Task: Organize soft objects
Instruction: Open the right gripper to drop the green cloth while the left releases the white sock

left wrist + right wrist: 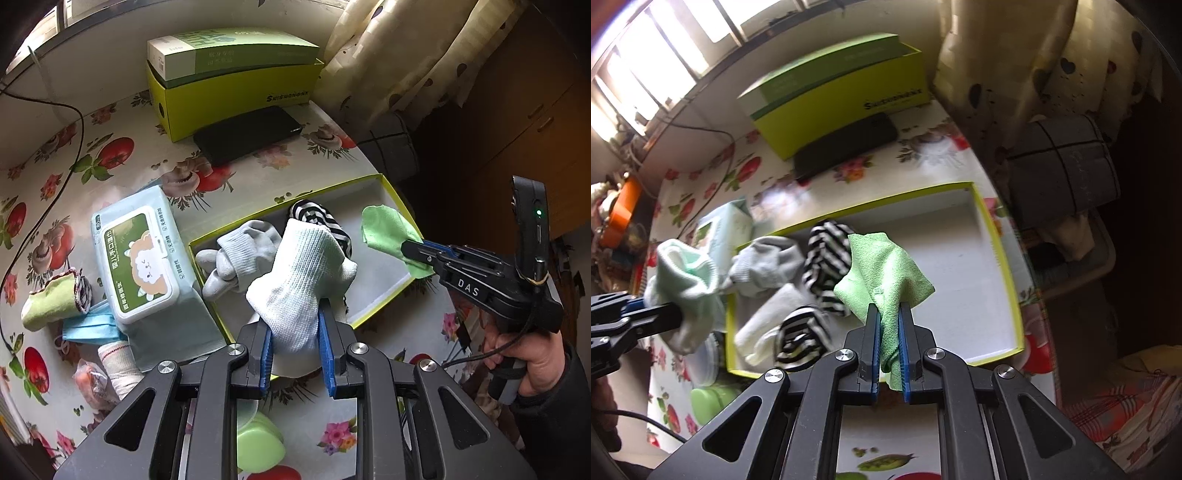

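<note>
Sock (299, 288), pale, pinched in left tongs (295, 332) above tray (384, 291) near edge; right tongs (889, 332) pinch green cloth (882, 273) over tray's middle.

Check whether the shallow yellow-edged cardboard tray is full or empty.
Partly filled. The shallow yellow-edged cardboard tray holds grey socks and black-and-white striped socks at one end; its other end shows bare white floor.

A pale ribbed sock (300, 291) is clamped in the left gripper (295, 354) over the shallow yellow-edged box (391, 192). A green cloth (388, 232) is pinched by the right gripper (417, 251) at the box's right side. Grey socks (240, 254) are seen inside; a wipes pack (144, 258) lies left on the bench (122, 177).
</note>
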